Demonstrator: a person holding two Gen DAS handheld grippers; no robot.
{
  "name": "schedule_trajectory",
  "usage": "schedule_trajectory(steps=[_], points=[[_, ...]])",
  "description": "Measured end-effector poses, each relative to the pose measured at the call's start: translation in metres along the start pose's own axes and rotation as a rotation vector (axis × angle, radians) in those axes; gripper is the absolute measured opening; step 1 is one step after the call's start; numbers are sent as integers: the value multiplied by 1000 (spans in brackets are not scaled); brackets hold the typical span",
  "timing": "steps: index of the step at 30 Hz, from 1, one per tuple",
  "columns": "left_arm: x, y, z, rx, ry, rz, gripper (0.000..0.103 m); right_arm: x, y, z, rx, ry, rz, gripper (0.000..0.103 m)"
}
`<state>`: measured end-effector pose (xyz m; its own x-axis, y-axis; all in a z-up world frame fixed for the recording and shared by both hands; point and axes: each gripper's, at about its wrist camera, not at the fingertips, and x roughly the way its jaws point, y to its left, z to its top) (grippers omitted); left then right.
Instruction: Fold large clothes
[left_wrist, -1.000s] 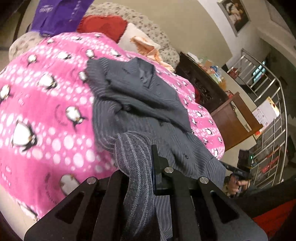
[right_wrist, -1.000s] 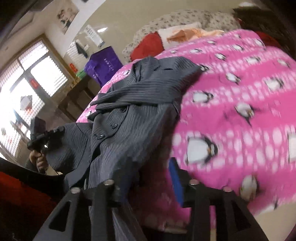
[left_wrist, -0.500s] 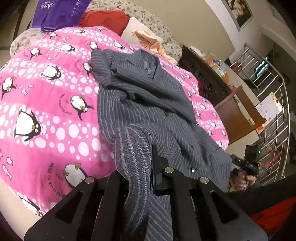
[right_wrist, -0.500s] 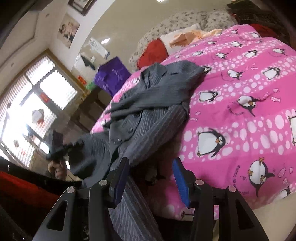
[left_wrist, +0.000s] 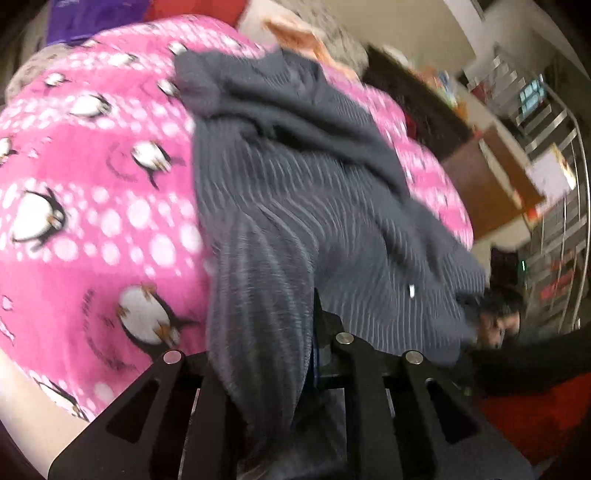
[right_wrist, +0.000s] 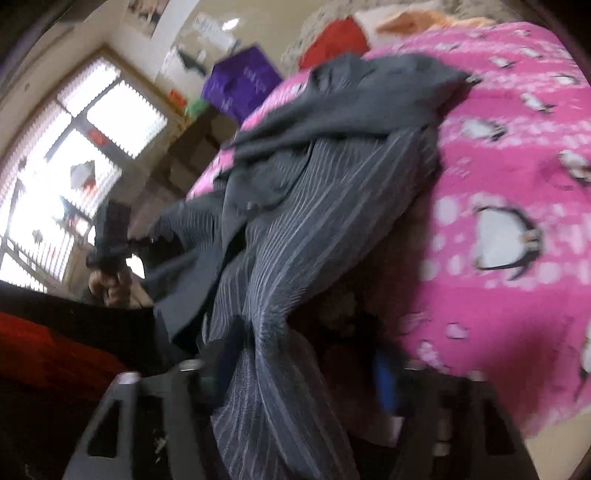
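A grey pinstriped jacket (left_wrist: 295, 192) lies on a bed under a pink penguin blanket (left_wrist: 92, 184), collar at the far end. My left gripper (left_wrist: 280, 321) has a bunched corner of the jacket's hem between its fingers, and its jaws are opening slightly. In the right wrist view the jacket (right_wrist: 332, 177) drapes down into my right gripper (right_wrist: 303, 362). Those jaws are closing with a twist of fabric between them. The fabric lies against the left pad, and the right blue pad (right_wrist: 384, 376) stands apart from it. Both views are motion-blurred.
A purple bag (right_wrist: 240, 81) and a red pillow (right_wrist: 332, 40) sit at the head of the bed. Dark wooden furniture (left_wrist: 491, 184) and a metal railing (left_wrist: 554, 147) stand off one side of the bed, a bright window (right_wrist: 74, 147) off the other. Pink blanket (right_wrist: 517, 166) beside the jacket is bare.
My right gripper has slid sideways onto the jacket's hem and its jaws have narrowed around the fabric. My left gripper has dipped lower, still with the hem.
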<state>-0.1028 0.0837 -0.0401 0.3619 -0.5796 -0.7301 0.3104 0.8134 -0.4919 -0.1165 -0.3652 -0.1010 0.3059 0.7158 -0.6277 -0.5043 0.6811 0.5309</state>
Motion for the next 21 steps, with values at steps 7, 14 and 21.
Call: schedule_trajectory(steps=[7, 14, 21], points=[[-32, -15, 12, -6, -87, -231, 4, -24, 24, 13, -122, -66, 268, 5], [-41, 19, 100, -211, -357, -267, 4, -62, -10, 94, -16, -409, 188, 5], [-22, 53, 211, -337, -455, -135, 4, -49, -65, 218, 174, -550, 13, 5]])
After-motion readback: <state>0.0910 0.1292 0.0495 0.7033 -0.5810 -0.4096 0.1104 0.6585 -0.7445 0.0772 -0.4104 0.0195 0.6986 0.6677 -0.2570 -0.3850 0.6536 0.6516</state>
